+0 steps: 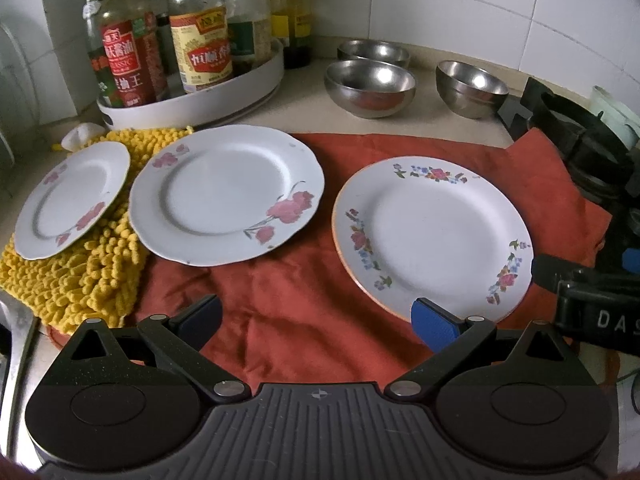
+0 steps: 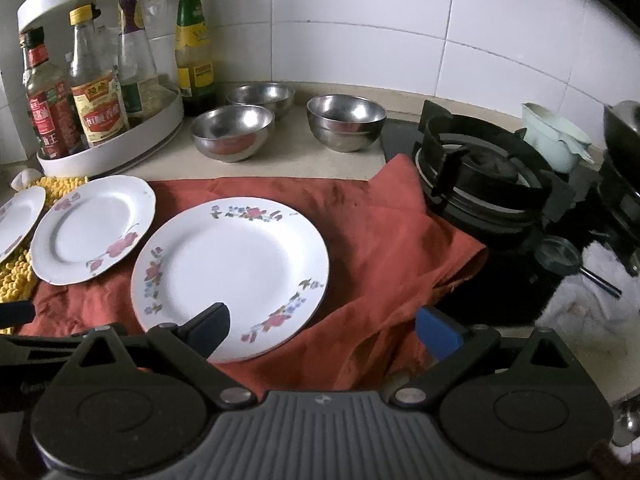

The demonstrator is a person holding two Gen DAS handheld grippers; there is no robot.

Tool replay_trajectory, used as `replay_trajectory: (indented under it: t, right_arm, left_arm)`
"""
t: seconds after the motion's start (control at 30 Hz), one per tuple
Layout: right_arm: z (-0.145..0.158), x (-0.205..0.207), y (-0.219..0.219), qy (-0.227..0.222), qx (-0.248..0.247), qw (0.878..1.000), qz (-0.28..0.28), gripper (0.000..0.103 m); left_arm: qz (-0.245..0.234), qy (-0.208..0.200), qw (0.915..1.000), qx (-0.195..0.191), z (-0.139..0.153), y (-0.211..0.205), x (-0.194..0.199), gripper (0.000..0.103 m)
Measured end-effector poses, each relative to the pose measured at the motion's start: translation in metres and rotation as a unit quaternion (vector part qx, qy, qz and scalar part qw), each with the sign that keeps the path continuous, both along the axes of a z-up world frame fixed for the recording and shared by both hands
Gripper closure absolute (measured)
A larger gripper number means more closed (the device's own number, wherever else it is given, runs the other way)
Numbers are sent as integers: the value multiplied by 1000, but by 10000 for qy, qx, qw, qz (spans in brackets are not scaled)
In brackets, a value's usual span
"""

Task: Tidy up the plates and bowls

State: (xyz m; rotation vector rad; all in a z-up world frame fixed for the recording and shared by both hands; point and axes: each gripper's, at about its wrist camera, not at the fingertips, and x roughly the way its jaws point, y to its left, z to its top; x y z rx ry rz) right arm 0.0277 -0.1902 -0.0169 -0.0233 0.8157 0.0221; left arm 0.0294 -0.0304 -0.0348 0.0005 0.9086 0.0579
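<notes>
Three plates lie apart in a row on the counter: a multicolour-flowered plate on the red cloth, a pink-rose plate at its 9 o'clock, half on the cloth, and a smaller plate further toward 9 on the yellow mat. At 12 o'clock, three steel bowls stand empty and upright, two close together, one apart. The left gripper hangs over the cloth, jaws wide apart, holding nothing, its blue pad overlapping the flowered plate's near rim. The right gripper is likewise spread wide and empty, one finger over that plate's near edge; in the left view its body shows the letters "DAS". At 10 o'clock a white tray holds bottles with red and yellow Chinese labels, one reading "CLASSIC". A stove sits at 2 o'clock.
</notes>
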Motion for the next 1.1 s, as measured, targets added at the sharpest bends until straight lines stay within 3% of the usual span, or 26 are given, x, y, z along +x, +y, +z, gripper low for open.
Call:
replay_trajectory:
  t: [0.23, 0.93, 1.1]
  right_arm:
    - [-6, 25, -15, 59, 38, 9998, 207, 7]
    - [-28, 97, -32, 285, 213, 9902, 1353, 7]
    - [-34, 115, -35, 443, 470, 9856, 1564, 14]
  left_arm:
    - [-173, 150, 9997, 76, -6, -23, 12, 1]
    - [277, 590, 9976, -228, -26, -40, 44, 3]
    - [363, 582, 9972, -299, -29, -40, 52, 2]
